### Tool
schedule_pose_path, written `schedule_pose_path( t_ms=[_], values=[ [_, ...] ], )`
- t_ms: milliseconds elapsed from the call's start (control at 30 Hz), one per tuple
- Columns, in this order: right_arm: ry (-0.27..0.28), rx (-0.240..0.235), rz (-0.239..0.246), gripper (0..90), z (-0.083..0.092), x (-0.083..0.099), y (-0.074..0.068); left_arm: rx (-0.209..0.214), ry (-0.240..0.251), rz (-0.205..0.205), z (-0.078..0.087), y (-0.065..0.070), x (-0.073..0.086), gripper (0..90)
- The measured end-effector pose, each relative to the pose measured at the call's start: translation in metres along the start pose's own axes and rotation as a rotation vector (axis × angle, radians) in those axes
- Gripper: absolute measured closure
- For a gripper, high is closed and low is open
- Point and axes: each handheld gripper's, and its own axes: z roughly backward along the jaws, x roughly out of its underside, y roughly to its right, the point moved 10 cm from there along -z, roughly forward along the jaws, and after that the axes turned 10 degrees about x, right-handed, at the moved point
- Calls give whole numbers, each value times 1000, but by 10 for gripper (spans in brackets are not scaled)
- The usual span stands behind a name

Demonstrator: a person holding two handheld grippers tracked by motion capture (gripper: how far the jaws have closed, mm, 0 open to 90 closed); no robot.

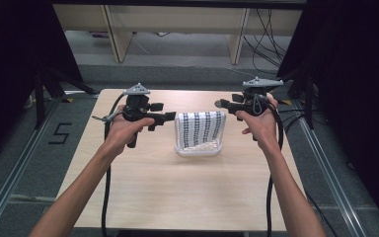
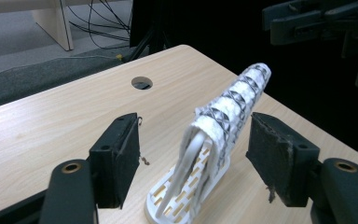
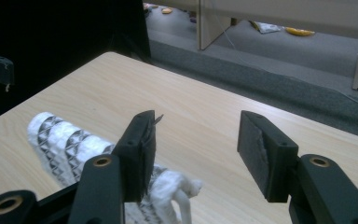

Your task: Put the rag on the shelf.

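1. The work in hand appears to be handling the white cloth with dark geometric bands (image 1: 200, 127) that is draped over a white slotted plastic rack (image 1: 198, 150), and judging from how things lie it has barely begun — the cloth hangs on the rack and neither gripper has hold of it.

2. The left gripper (image 1: 170, 117) is held just beside the cloth's left end, its jaws spread wide. In the left gripper view the near end of the cloth (image 2: 230, 103) and rack (image 2: 179, 196) stands between the two black pads (image 2: 119, 156), with clear air on both sides.

3. The right gripper (image 1: 222, 104) hovers near the cloth's upper right corner, also spread. In the right gripper view the cloth (image 3: 67, 140) lies below and to the side of the open jaws, not between them.

4. What is left, as a judgement: closing on the cloth at one or both ends and lifting it off the rack. The left gripper looks close to a pinch; the right would need to come lower first.

5. The cloth sits near the middle of the light wooden table (image 1: 177, 197), slightly toward the far edge. It is folded over the rack's top like a saddle, looks soft and thick, and its patterned bands run in parallel rows — dark triangles or diamonds on white.
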Motion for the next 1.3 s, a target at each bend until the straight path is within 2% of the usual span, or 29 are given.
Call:
schedule_pose_path(
  t_ms=[67,133,300,333,367,400,500,633,667,767,800,933,967,1033,1067,1167,1200,1300],
  values=[
    [10,-22,11,476,5,1,-5,11,6,0,2,5,2,334],
    [10,-27,27,473,8,2,-7,20,9,-6,3,9,4,333],
    [21,-31,27,466,13,3,-13,28,6,-12,6,15,9,322],
    [24,-54,40,459,15,4,-16,30,4,-22,10,18,11,321],
    [22,-41,47,450,17,5,-17,30,4,-22,10,18,11,319],
    [22,-47,40,449,19,5,-18,42,6,-20,13,21,14,316],
    [31,-65,47,437,23,7,-22,38,1,-19,17,23,20,306],
    [42,-58,47,420,28,8,-23,40,3,-23,23,27,24,297],
    [42,-53,65,408,30,10,-21,41,2,-28,27,28,27,290],
    [46,-50,67,403,31,11,-21,44,1,-28,31,31,31,281],
    [31,-60,47,396,34,15,-23,50,3,-29,32,31,33,276],
    [40,-61,61,390,37,19,-23,47,5,-32,37,31,43,271],
    [24,-65,35,389,39,21,-25,51,8,-29,38,31,46,271],
    [37,-65,48,386,38,21,-24,49,5,-30,39,31,48,270],
    [45,-82,56,382,39,23,-26,53,7,-36,40,31,52,269],
    [37,-80,37,380,41,25,-28,59,5,-37,41,32,57,266],
    [41,-78,65,378,41,27,-27,63,0,-39,41,33,60,266],
    [34,-81,50,374,42,29,-29,70,-5,-50,42,35,63,266]
  ],
)
